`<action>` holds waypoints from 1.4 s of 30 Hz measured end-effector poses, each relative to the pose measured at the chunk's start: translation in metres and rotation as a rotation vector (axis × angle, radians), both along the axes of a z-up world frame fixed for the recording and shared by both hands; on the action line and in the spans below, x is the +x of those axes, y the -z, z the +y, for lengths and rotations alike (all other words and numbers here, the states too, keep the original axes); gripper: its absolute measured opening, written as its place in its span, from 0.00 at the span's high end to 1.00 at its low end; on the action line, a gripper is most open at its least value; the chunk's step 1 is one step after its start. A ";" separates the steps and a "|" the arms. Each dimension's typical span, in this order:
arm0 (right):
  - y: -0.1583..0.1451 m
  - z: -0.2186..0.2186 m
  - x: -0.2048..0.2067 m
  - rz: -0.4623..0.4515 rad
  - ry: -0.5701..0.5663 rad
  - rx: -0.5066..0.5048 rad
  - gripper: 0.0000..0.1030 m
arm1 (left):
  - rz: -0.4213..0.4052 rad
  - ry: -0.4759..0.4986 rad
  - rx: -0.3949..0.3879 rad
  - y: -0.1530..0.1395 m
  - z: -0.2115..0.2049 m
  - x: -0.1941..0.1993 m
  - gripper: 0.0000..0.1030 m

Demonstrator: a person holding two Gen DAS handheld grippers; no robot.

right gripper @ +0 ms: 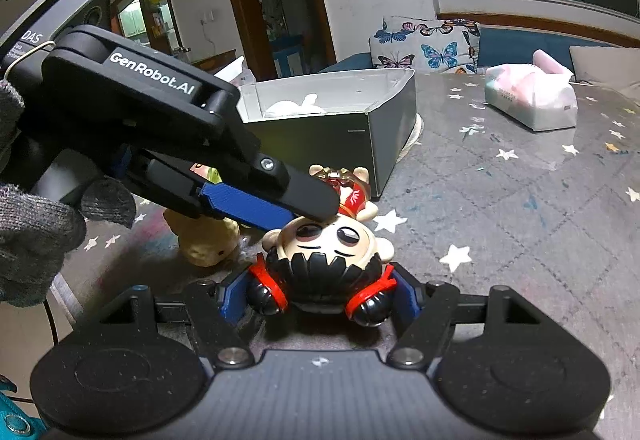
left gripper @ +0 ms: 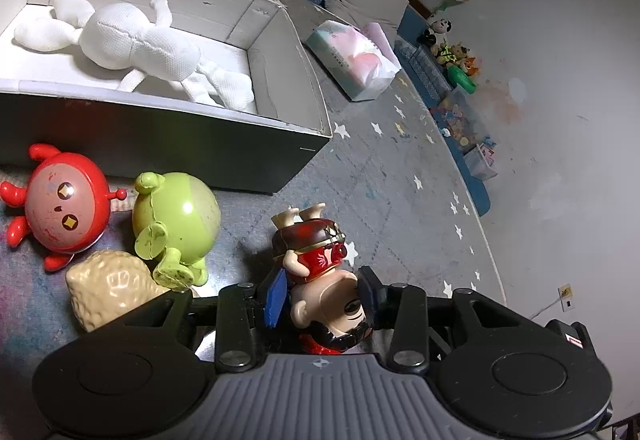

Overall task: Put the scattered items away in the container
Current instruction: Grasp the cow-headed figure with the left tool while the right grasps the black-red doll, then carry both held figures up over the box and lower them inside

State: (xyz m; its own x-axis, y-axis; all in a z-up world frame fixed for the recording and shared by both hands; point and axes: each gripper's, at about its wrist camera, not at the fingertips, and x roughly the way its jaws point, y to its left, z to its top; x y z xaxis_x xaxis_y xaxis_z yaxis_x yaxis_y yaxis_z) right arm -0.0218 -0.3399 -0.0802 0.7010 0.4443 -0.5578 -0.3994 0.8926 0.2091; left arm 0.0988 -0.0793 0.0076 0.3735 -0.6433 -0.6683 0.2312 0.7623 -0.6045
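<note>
Left gripper [left gripper: 320,300]: jaws clamped on the doll [left gripper: 320,280], at its face.
Right gripper [right gripper: 320,300]: jaws straddle the doll's hair buns; whether they clamp, I cannot tell.
Doll: lies on the rug [left gripper: 400,180], just near of the box [left gripper: 280,144].
Left to do: red toy [left gripper: 64,208], green toy [left gripper: 176,220], beige toy [left gripper: 112,288] — seen only in the left view.
Done: white plush [left gripper: 136,44] inside the box.
Far: tissue pack [right gripper: 532,100].

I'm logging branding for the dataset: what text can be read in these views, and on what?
"GenRobot.AI": white lettering on the left gripper body.
"DAS": on the grey housing behind it; the smaller print beneath is unreadable.
Tissue pack: printed line too small to read.
</note>
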 end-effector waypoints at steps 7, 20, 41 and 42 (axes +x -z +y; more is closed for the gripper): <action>-0.001 0.000 0.000 0.001 0.015 0.004 0.30 | -0.032 -0.010 0.021 0.000 -0.007 -0.004 0.57; -0.032 0.017 -0.005 -0.076 -0.011 -0.066 0.30 | -0.087 -0.055 -0.078 -0.022 0.017 -0.012 0.57; -0.090 0.087 0.130 -0.082 -0.262 -0.151 0.30 | -0.128 -0.292 -0.155 -0.054 0.099 0.072 0.57; -0.088 0.087 0.137 -0.061 -0.270 -0.145 0.30 | -0.115 -0.294 -0.155 -0.051 0.101 0.076 0.57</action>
State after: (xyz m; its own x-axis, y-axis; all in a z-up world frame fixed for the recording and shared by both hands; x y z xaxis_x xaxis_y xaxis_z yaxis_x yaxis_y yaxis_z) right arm 0.1149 -0.2529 0.0081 0.6023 0.5381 -0.5896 -0.6343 0.7711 0.0558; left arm 0.1750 0.0215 0.0582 0.6250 -0.5876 -0.5139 0.0889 0.7076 -0.7010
